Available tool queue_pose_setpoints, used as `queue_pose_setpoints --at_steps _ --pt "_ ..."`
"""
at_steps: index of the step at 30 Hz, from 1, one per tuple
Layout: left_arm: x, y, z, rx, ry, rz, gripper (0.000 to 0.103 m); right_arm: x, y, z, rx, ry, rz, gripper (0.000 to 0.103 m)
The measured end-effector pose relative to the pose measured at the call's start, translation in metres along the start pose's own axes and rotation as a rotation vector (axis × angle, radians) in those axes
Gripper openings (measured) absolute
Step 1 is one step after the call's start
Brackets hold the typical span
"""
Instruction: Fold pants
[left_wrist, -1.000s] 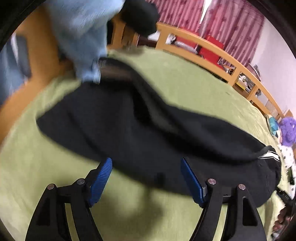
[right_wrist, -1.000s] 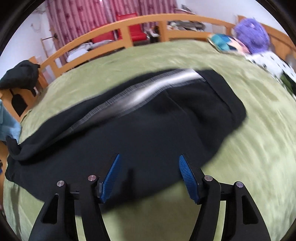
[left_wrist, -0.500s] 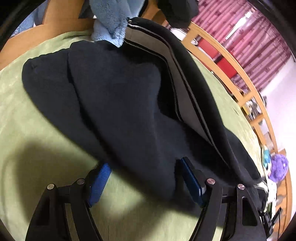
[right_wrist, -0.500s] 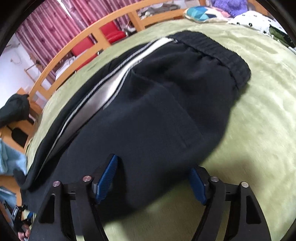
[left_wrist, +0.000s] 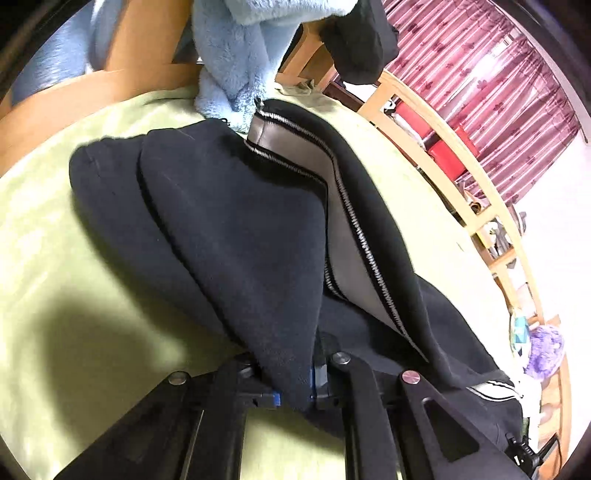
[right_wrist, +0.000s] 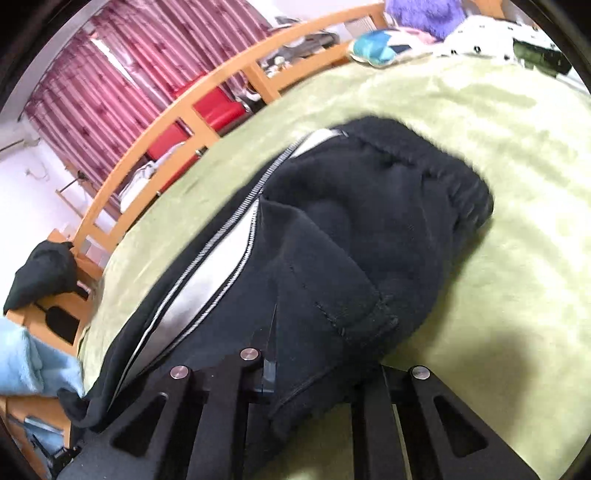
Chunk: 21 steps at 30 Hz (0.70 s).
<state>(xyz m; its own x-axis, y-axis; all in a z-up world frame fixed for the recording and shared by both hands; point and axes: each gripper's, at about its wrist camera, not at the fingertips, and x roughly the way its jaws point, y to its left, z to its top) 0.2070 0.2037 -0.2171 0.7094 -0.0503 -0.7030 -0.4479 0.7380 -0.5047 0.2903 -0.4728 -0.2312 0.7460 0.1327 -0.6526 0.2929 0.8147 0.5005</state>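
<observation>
A green bedspread (left_wrist: 74, 295) carries the black pants (left_wrist: 240, 229), lying across it; the left gripper (left_wrist: 291, 384) clenches their near edge — the right gripper (right_wrist: 314, 373) likewise, near the waistband; next, probably lift both together and carry the fold over.

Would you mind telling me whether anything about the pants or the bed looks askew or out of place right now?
The black pants lie unevenly: one leg cuff sticks out past the other, and a fluffy blue garment drapes onto their far end. Both grippers, left and right, pinch the near edge. No damage shows.
</observation>
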Motion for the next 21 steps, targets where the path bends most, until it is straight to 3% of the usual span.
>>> queue_pose_setpoints --at_steps 5,8,14,17,19,21 --pt "-0.055 0.014 -0.047 0.047 0.032 -0.009 0.01 -0.073 -0.028 -0.018 -0.01 -0.003 -0.024 0.011" --pt "-0.091 0.022 -0.093 0.101 0.076 -0.017 0.01 -0.125 -0.062 -0.034 -0.011 0.007 -0.048 0.011" --pt "-0.131 0.03 -0.147 0.179 0.158 -0.046 0.011 -0.208 -0.134 -0.073 -0.019 0.041 -0.141 0.012" --pt "-0.125 0.038 -0.155 0.217 0.233 0.002 0.021 -0.212 -0.162 -0.092 0.005 0.153 -0.164 0.021" --pt "-0.128 0.048 -0.152 0.202 0.27 0.008 0.025 -0.217 -0.163 -0.104 -0.014 0.163 -0.21 0.037" --pt "-0.146 0.057 -0.147 0.209 0.238 -0.026 0.03 -0.227 -0.157 -0.114 -0.07 0.137 -0.27 0.048"
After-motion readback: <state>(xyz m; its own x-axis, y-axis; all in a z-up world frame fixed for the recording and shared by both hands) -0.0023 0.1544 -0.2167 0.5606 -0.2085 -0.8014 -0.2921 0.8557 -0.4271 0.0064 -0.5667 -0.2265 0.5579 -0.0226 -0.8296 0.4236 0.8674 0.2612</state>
